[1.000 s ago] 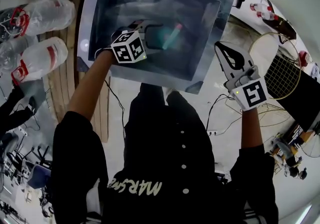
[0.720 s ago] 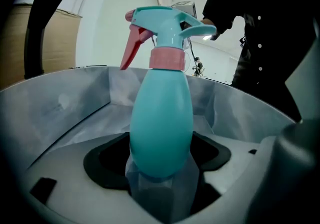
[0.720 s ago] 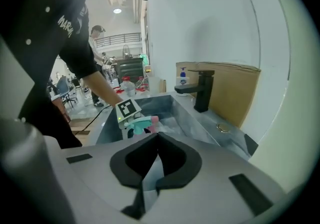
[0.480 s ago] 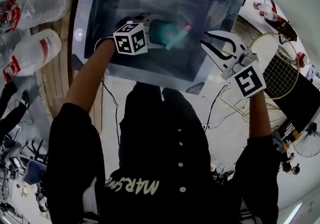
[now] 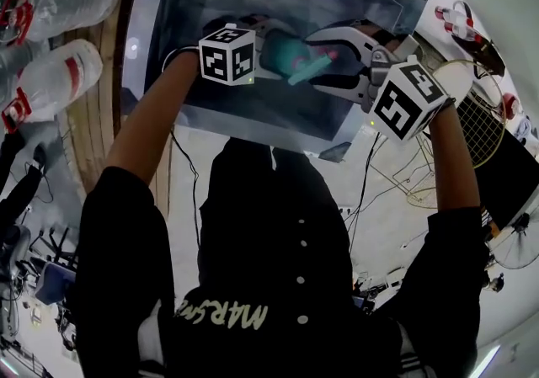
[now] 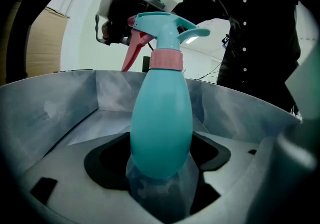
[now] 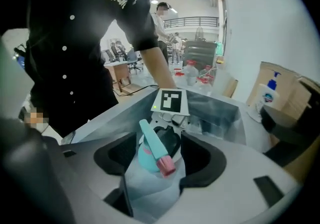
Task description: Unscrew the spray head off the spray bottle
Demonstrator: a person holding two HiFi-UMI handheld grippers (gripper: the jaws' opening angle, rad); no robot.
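Jaws on our right gripper stand spread, having just been opening, and the spray head lies between the pads with neither one pressing on it. Its nozzle points back into the gap, a little off centre. Our left gripper pinches the rounded base of the spray bottle, which runs forward out of those jaws, so the pink collar and trigger sit at the far end. We judge the turn should be taken on the collar, not the nozzle or trigger, so the right jaws need to reach further along before closing. The left pinch must hold firm, since the smooth body could spin. We should roll about the bottle's own long line.
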